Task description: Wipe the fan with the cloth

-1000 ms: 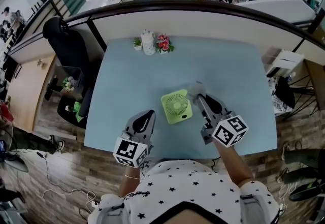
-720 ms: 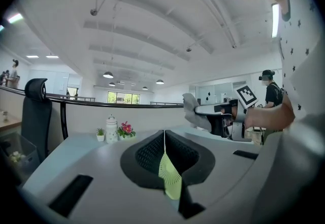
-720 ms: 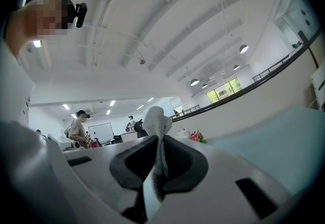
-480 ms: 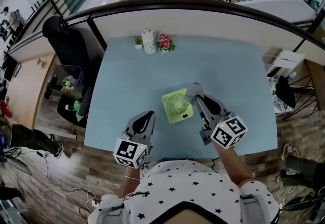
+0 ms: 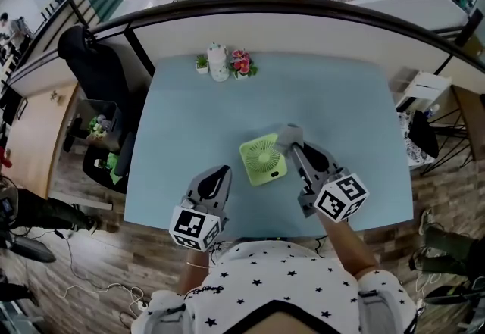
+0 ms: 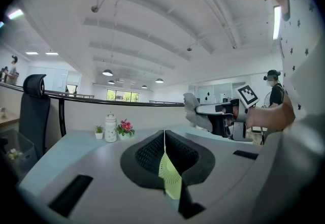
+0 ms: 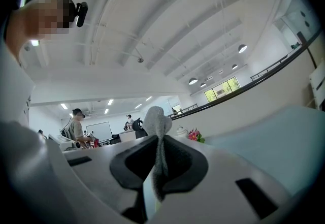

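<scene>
Fan (image 5: pixel 264 160) wiping is starting: right gripper (image 5: pixel 296 145) pinches the cloth (image 5: pixel 290 132) at its far right corner, left gripper (image 5: pixel 221 173) is pressed together, empty; next, probably sweep left.

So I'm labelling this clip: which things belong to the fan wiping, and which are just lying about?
In the job: green fan, grey cloth, right gripper holding it.
Lying about: white jar, pink flowers, small potted plant.
</scene>
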The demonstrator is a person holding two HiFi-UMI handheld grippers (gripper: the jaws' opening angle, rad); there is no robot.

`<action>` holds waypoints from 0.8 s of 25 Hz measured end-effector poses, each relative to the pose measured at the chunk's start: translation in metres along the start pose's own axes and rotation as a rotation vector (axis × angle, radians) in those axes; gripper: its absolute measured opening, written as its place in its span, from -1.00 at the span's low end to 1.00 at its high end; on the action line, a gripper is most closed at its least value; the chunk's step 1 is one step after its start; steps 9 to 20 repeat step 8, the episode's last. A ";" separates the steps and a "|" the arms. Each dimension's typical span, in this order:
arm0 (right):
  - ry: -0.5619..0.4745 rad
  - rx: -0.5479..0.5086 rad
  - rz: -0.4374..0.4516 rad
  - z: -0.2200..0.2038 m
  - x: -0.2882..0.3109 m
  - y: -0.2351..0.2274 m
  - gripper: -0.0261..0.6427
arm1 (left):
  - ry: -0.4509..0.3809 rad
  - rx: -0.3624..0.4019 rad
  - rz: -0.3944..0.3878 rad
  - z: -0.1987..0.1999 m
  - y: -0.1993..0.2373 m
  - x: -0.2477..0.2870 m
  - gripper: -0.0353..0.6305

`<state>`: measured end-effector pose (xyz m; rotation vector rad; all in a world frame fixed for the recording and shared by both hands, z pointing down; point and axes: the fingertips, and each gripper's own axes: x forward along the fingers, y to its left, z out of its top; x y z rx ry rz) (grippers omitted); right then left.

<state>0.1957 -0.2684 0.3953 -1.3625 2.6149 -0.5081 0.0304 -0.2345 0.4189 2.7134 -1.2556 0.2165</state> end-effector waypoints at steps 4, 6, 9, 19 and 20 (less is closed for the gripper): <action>0.003 0.004 -0.010 -0.001 0.001 -0.002 -0.84 | 0.002 -0.006 -0.007 -0.002 0.002 0.003 -0.80; 0.004 0.005 -0.014 -0.001 0.002 -0.003 -0.84 | 0.004 -0.009 -0.009 -0.003 0.004 0.005 -0.80; 0.007 0.006 -0.019 -0.002 0.004 -0.004 -0.84 | 0.006 -0.012 -0.010 -0.004 0.005 0.007 -0.80; 0.007 0.006 -0.019 -0.002 0.004 -0.004 -0.84 | 0.006 -0.012 -0.010 -0.004 0.005 0.007 -0.80; 0.007 0.006 -0.019 -0.002 0.004 -0.004 -0.84 | 0.006 -0.012 -0.010 -0.004 0.005 0.007 -0.80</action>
